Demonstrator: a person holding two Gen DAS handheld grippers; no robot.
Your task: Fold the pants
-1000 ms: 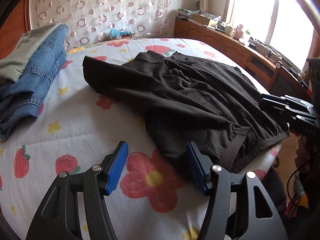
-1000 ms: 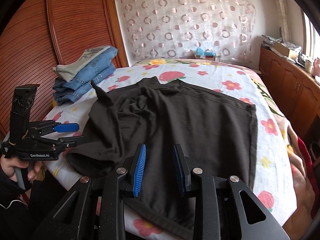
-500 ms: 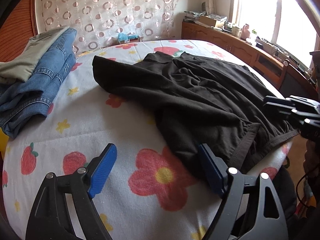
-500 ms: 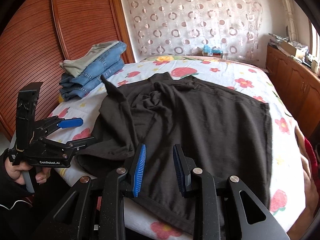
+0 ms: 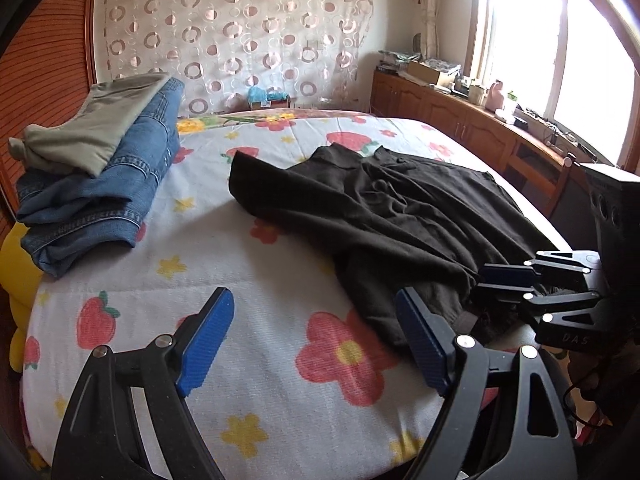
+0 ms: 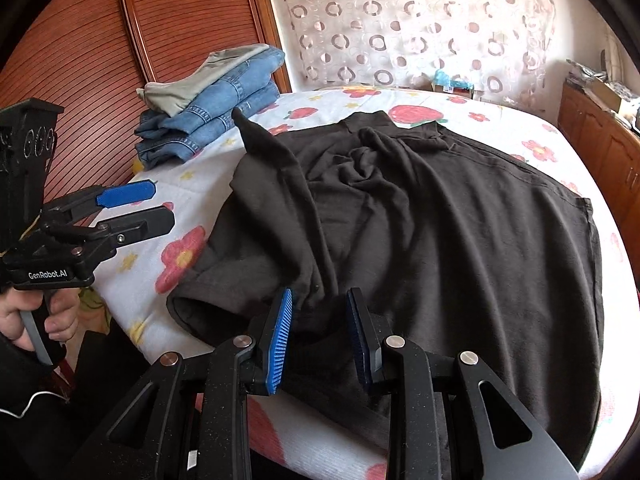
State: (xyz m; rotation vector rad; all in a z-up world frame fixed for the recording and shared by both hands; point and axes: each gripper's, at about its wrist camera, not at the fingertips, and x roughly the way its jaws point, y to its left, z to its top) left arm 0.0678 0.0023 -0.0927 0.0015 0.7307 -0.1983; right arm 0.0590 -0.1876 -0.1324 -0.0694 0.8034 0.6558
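I am in a home bedroom: a bed with a flowered sheet, a curtain far, wooden cabinets right.

Both tools are matte black frames with silver screws and ribbed blue pads. The left tool bears white "GenRobot.AI" lettering; a bare hand in a dark sleeve grips its grey handle. The right tool reads "DAS".
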